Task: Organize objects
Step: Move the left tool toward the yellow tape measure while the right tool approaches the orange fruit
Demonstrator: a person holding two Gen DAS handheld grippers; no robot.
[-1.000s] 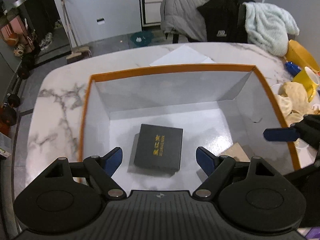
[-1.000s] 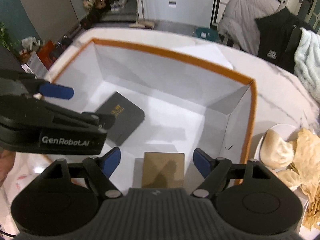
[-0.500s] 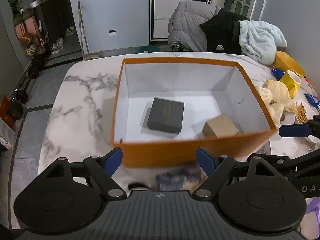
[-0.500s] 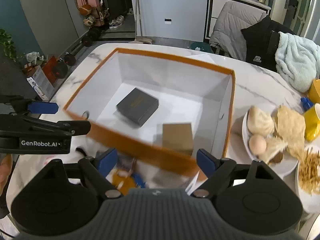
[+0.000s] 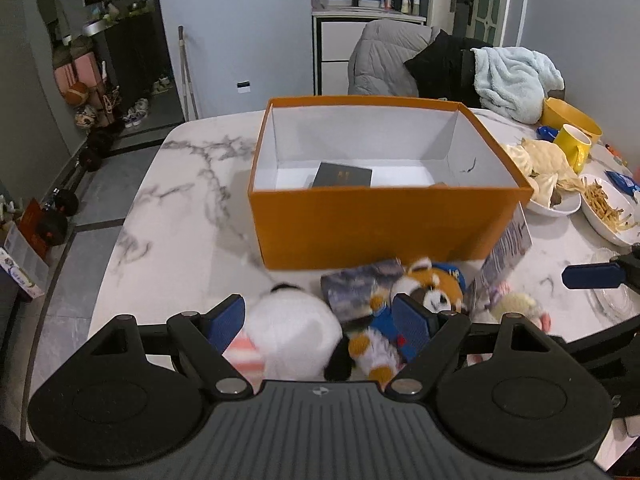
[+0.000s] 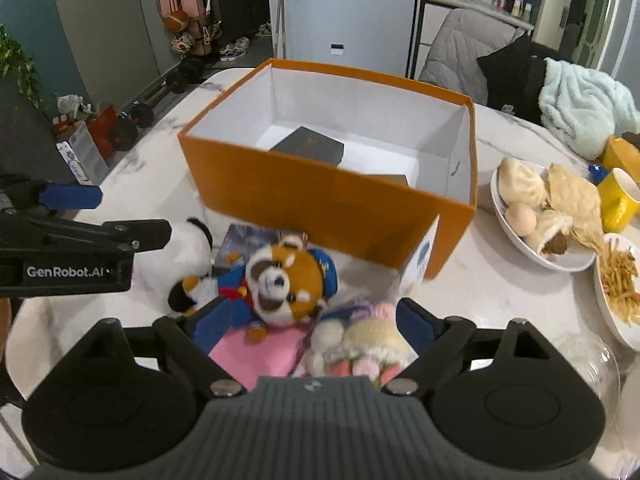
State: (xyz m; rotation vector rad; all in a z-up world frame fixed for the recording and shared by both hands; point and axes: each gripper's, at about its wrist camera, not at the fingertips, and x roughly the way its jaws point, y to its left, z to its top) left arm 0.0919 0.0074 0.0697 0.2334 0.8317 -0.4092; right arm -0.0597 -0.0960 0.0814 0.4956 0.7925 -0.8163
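Orange fluffy red-panda toy (image 6: 286, 280) lay between my right gripper (image 6: 298, 322)'s wide-open blue fingers, so I needed to squeeze its soft middle gently, then lift straight.

A yellow mug (image 6: 618, 200), a bowl of buns (image 6: 536, 216), what look like fries (image 6: 620, 284) and a pale blue blanket (image 5: 516, 76) lie nearby

Your left gripper (image 5: 322, 320): matte black plastic body w/ ribbed centre panel, small round logo at its top edge, two big round housings either side w/ shallow circular recesses. Black linkage arms w/ triangular cut-outs, silver pivot screws. Fingers (image 5: 226, 316) carry blue pads. Your right gripper (image 6: 308, 326): same build, blue pads, silver screws. From right cam, left unit's side reads "GenRobot.AI" in white on black.
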